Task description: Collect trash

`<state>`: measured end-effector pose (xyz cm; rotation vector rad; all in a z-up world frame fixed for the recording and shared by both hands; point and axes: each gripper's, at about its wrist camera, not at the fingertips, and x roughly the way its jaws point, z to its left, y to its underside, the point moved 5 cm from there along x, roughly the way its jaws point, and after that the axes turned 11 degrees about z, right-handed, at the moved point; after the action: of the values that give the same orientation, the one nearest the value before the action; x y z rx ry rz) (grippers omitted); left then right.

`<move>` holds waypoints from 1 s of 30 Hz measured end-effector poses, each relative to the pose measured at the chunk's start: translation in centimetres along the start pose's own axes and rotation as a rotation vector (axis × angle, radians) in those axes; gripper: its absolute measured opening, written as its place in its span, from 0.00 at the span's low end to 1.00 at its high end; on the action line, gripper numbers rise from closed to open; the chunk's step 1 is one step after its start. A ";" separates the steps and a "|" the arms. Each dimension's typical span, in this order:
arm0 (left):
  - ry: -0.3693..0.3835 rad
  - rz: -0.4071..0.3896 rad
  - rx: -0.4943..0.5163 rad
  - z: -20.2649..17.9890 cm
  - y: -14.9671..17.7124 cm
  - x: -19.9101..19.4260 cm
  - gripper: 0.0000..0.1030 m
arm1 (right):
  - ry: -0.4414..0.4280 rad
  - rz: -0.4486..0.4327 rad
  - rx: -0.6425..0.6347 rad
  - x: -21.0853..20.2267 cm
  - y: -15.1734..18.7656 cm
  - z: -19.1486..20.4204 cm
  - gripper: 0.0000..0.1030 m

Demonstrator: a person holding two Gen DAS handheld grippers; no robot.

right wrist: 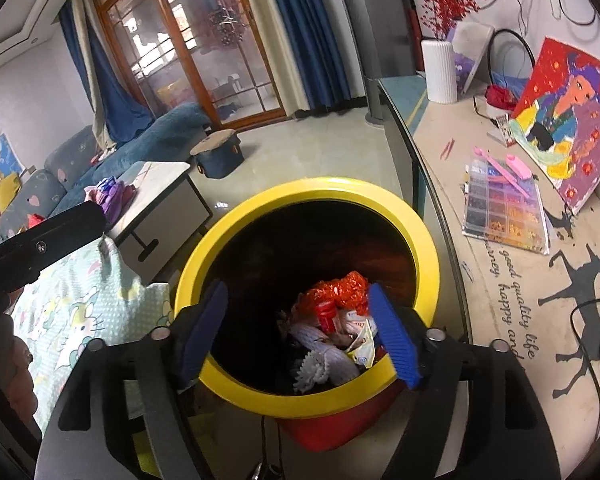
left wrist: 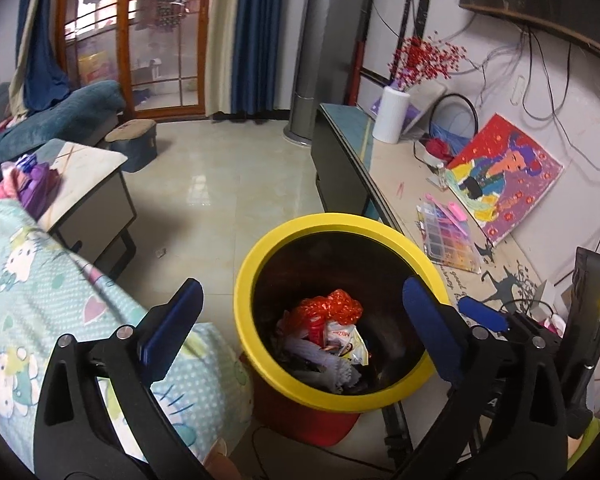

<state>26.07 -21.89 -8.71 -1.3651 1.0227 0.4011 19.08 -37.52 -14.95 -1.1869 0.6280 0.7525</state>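
Both grippers hang over the trash bin (left wrist: pixel 256 280), a red bucket with a yellow rim standing on the tiled floor beside a long low cabinet (left wrist: pixel 384 168). Left gripper (left wrist: pixel 300 324) is released, its blue pads spread wide with nothing between them. Right gripper (right wrist: pixel 300 330) is also released and empty, its 2 pads apart above the bin's mouth. Inside lies the trash (right wrist: pixel 336 328): an orange-red mesh net, a red-capped bottle, white foam netting and a snack wrapper
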 end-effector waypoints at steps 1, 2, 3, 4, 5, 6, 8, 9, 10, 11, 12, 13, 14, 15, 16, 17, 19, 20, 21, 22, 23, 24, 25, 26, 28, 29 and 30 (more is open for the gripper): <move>-0.002 -0.005 -0.007 0.3 0.1 -0.3 0.89 | -0.001 -0.005 -0.003 -0.2 0.0 0.2 0.78; -0.005 -0.011 -0.015 0.7 0.2 -0.7 0.89 | -0.004 -0.007 -0.005 -0.4 -0.1 0.4 0.80; -0.007 -0.017 -0.024 1.2 0.4 -1.2 0.89 | -0.009 -0.010 -0.012 -0.7 -0.1 0.7 0.80; -0.009 -0.022 -0.028 1.4 0.5 -1.5 0.89 | -0.011 -0.011 -0.018 -0.9 -0.1 1.0 0.82; -0.014 -0.028 -0.034 1.7 0.7 -1.8 0.89 | -0.012 -0.013 -0.026 -1.1 -0.1 1.3 0.83; -0.023 -0.039 -0.042 2.3 0.9 -2.5 0.89 | -0.013 -0.015 -0.042 -1.4 -0.1 1.9 0.84; -0.032 -0.052 -0.055 3.0 1.3 -3.3 0.89 | -0.017 -0.020 -0.076 -2.0 0.1 3.1 0.88; -0.039 -0.060 -0.063 3.4 1.5 -3.8 0.89 | -0.018 -0.022 -0.088 -2.3 0.1 3.6 0.89; -0.043 -0.066 -0.069 3.8 1.8 -4.4 0.89 | -0.021 -0.026 -0.101 -2.5 0.2 4.1 0.91; -0.048 -0.072 -0.072 4.2 2.0 -4.8 0.89 | -0.025 -0.030 -0.116 -2.8 0.4 4.8 0.93; -0.058 -0.081 -0.080 4.7 2.4 -5.4 0.89 | -0.030 -0.038 -0.134 -3.2 0.5 5.6 0.93; -0.066 -0.087 -0.085 5.0 2.7 -5.9 0.89 | -0.036 -0.043 -0.152 -3.5 0.7 6.3 0.94; -0.070 -0.093 -0.090 5.4 3.0 -6.3 0.89 | -0.043 -0.047 -0.178 -3.9 0.9 7.3 0.94; -0.079 -0.103 -0.097 5.8 3.4 -6.9 0.89 | -0.043 -0.048 -0.197 -4.1 1.0 8.1 0.94; -0.091 -0.115 -0.104 6.3 3.8 -7.7 0.89 | -0.045 -0.052 -0.214 -4.4 1.1 8.8 0.94; -0.096 -0.121 -0.105 6.4 4.1 -8.0 0.89 | -0.051 -0.060 -0.231 -4.8 1.3 9.7 0.94; -0.122 -0.143 -0.110 7.3 5.0 -9.4 0.89 | -0.059 -0.072 -0.259 -5.4 1.5 11.1 0.94; -0.131 -0.150 -0.113 7.5 5.3 -9.9 0.89 | -0.062 -0.076 -0.270 -5.7 1.7 11.7 0.94; -0.144 -0.166 -0.118 8.0 5.9 -10.8 0.89 | -0.065 -0.082 -0.287 -6.1 2.0 12.5 0.94; -0.151 -0.176 -0.122 8.2 6.1 -11.3 0.89 | -0.067 -0.091 -0.301 -6.4 2.2 13.3 0.94; -0.164 -0.194 -0.127 8.5 6.7 -12.1 0.89 | -0.066 -0.097 -0.307 -6.7 2.4 13.8 0.94; -0.172 -0.207 -0.130 8.8 7.2 -12.7 0.89 | -0.070 -0.115 -0.315 -7.2 2.8 14.6 0.94; -0.179 -0.217 -0.131 9.0 7.6 -13.2 0.89 | -0.072 -0.133 -0.319 -7.7 3.0 15.1 0.94; -0.188 -0.230 -0.133 9.1 8.0 -13.8 0.89 | -0.064 -0.171 -0.318 -8.4 3.4 15.6 0.94; -0.201 -0.257 -0.138 9.5 9.2 -15.0 0.89 | -0.066 -0.241 -0.318 -9.8 3.9 16.3 0.94; -0.212 -0.275 -0.144 9.7 9.9 -15.7 0.89 | -0.064 -0.275 -0.327 -10.5 4.3 16.8 0.94; -0.222 -0.287 -0.146 9.7 10.3 -16.2 0.89 | -0.071 -0.305 -0.338 -11.1 4.6 17.2 0.94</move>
<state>13.07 -5.55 -3.44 -1.5350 0.6144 0.4071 9.41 -22.12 -4.48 -1.5177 0.2553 0.6510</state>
